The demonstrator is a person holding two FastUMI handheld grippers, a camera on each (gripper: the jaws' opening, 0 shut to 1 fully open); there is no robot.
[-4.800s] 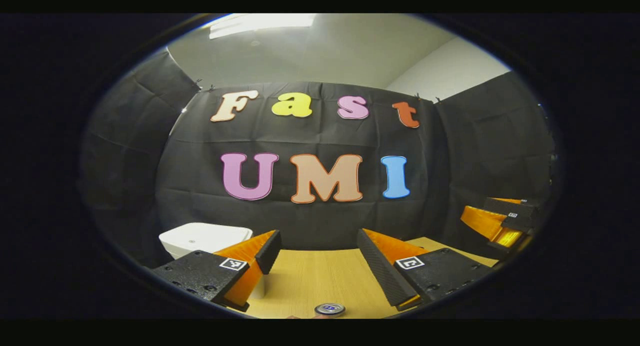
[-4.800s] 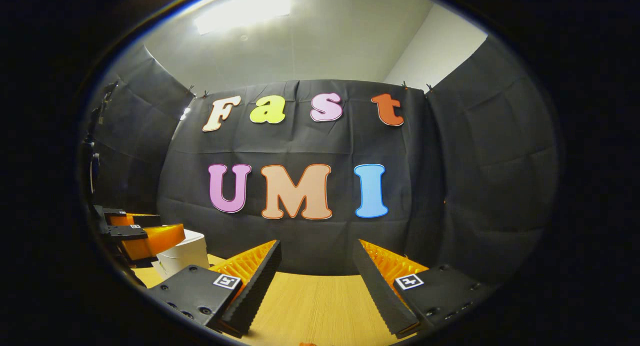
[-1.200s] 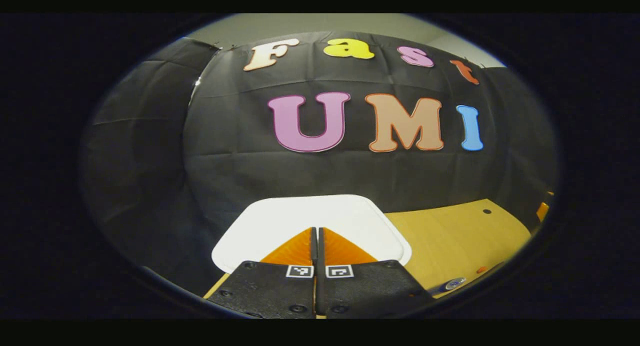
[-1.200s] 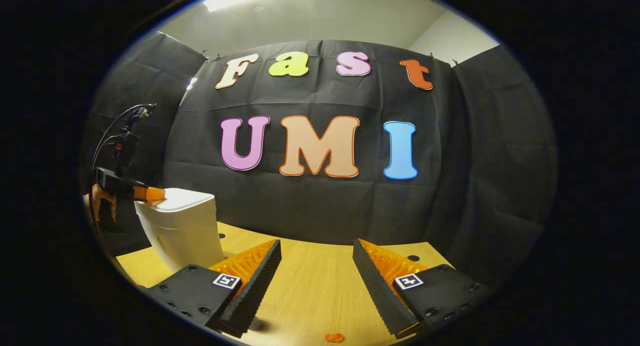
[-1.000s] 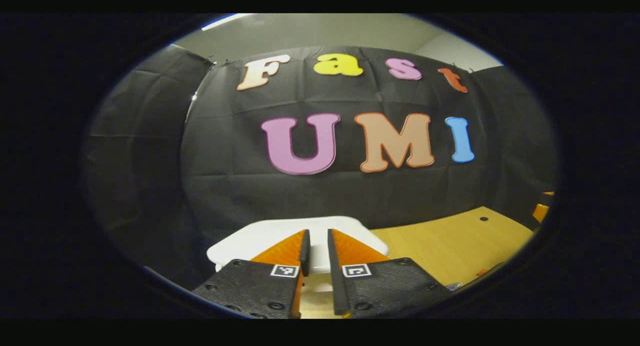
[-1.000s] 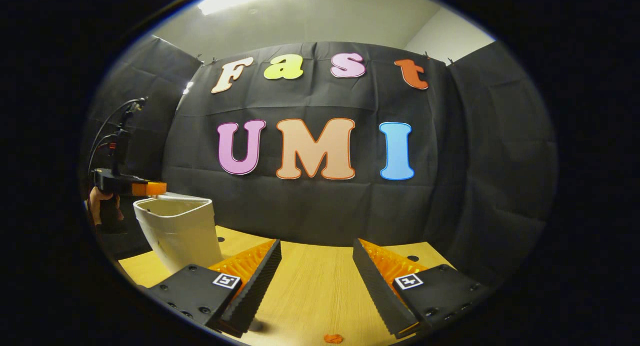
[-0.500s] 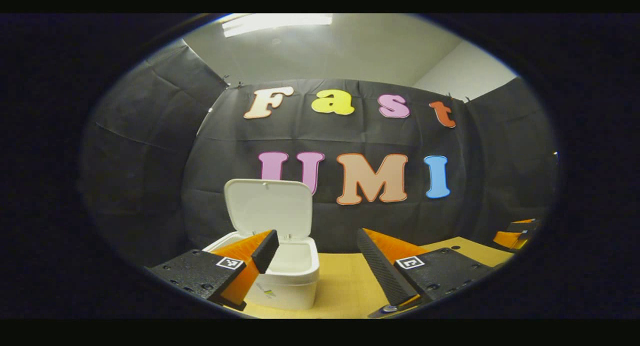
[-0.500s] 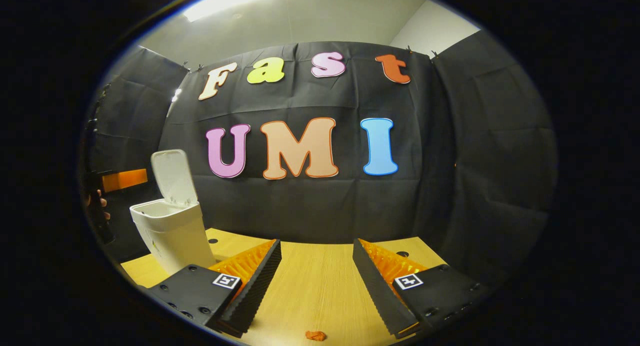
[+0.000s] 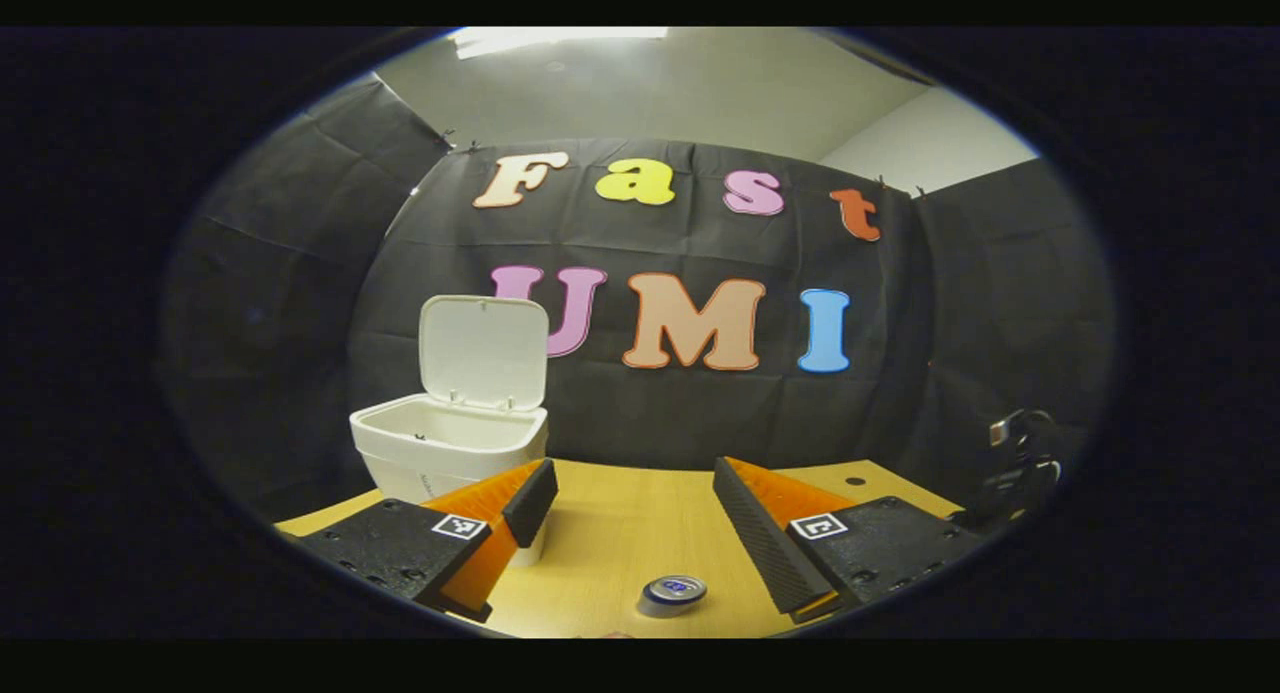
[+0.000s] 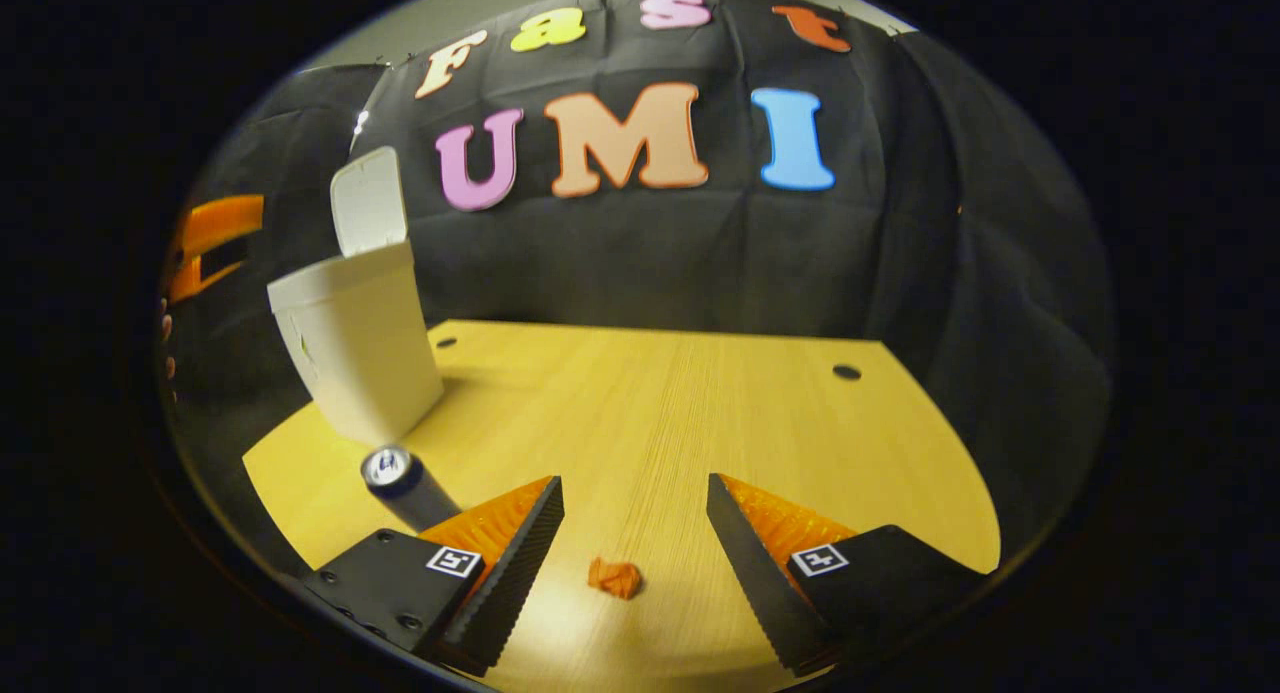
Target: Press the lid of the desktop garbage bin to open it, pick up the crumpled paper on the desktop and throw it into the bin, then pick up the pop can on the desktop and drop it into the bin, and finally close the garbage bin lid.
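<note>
Pale wooden table (image 10: 700, 403) across mid-frame. White plastic bin (image 10: 355, 348) at left, lid (image 10: 368, 201) upright. Both tongs spread wide, empty: right gripper (image 10: 634, 513) low centre over small crumpled orange paper (image 10: 614, 577); left gripper (image 9: 634, 493) above dark upright pop can (image 9: 673, 592).

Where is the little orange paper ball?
In the right gripper view the crumpled paper lies on the wooden desk, between the open right tool fingers, right of the pop can.

One white bin (image 10: 355, 358) at ten o'clock, lid (image 10: 367, 201) up, one pop can (image 10: 402, 483), one crumpled paper (image 10: 614, 577) at six, two table holes (image 10: 846, 372)
</note>
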